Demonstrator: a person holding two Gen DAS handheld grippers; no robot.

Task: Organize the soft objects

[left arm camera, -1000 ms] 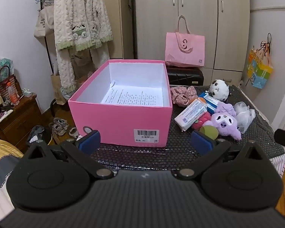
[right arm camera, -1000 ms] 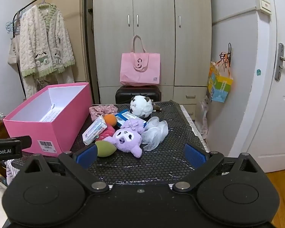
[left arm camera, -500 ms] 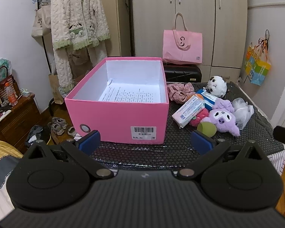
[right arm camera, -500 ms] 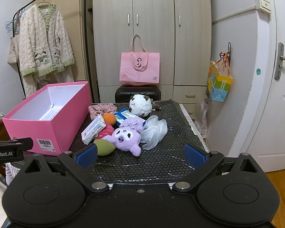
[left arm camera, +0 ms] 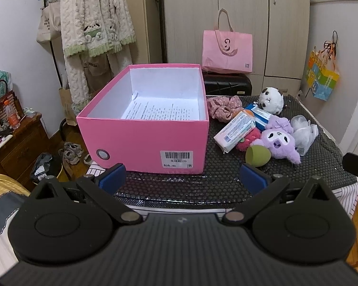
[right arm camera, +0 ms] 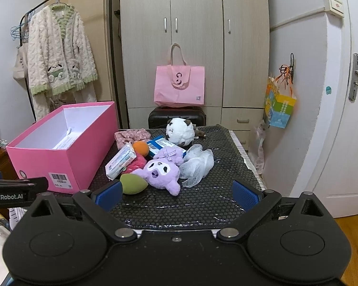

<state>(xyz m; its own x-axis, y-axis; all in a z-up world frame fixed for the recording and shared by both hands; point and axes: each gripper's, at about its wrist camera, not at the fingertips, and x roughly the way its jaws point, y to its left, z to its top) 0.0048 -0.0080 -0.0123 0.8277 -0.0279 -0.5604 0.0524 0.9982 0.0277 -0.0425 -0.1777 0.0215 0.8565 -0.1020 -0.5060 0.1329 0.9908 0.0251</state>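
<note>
Still waiting to start — toys (right arm camera: 162, 170) lying beside the pink box (left arm camera: 145, 140), none inside; both grippers (left arm camera: 181, 177) (right arm camera: 176, 194) gaping, holding nothing.

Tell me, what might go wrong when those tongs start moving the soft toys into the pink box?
The purple plush toy lies against the green egg-shaped sponge and the white mesh puff, so a grab could drag a neighbour along. The sponge, being rounded, may roll across the black dotted mat. The open pink cardboard box looks light; a bump could shove it.
</note>
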